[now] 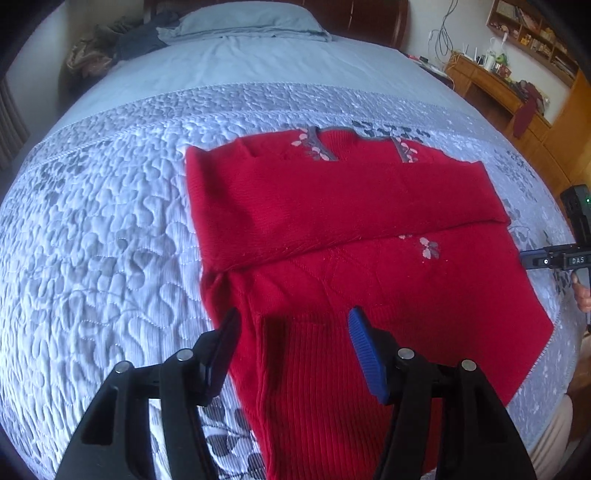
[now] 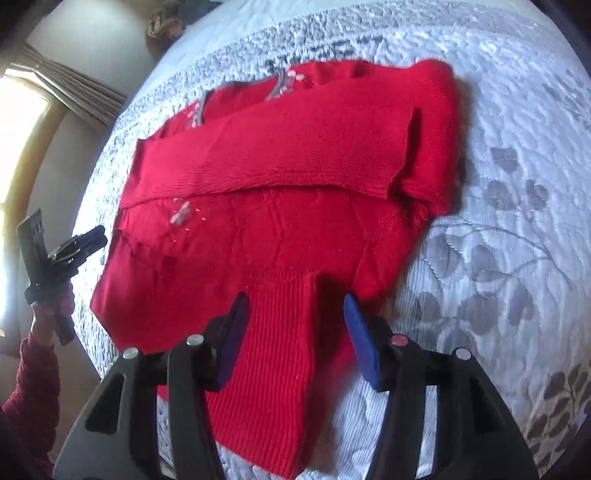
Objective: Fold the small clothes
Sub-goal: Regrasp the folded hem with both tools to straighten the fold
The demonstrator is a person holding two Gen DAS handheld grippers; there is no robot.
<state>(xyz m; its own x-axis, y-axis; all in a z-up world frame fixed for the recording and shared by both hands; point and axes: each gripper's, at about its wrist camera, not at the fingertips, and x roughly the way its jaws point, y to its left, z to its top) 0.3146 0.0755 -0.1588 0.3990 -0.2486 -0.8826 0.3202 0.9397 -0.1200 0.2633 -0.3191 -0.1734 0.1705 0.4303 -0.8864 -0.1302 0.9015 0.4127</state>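
Note:
A red knit sweater [image 1: 351, 206] with grey trim and pink flowers at the neck lies flat on the quilted bedspread [image 1: 110, 221]. One sleeve is folded across its chest. My left gripper [image 1: 293, 326] hovers open above a ribbed strip [image 1: 314, 387] at the sweater's near left, and the blue pads do not touch it. In the right wrist view the same sweater [image 2: 277, 166] fills the middle. My right gripper [image 2: 295, 314] is open over the ribbed strip [image 2: 273, 354] at its near right side, clear of the cloth.
A pillow [image 1: 251, 22] and a heap of dark clothes [image 1: 136, 40] lie at the head of the bed. A wooden desk [image 1: 491, 85] stands at the right. A curtained window [image 2: 74, 88] is at the left. A hand in a red sleeve [image 2: 40, 332] holds a gripper handle.

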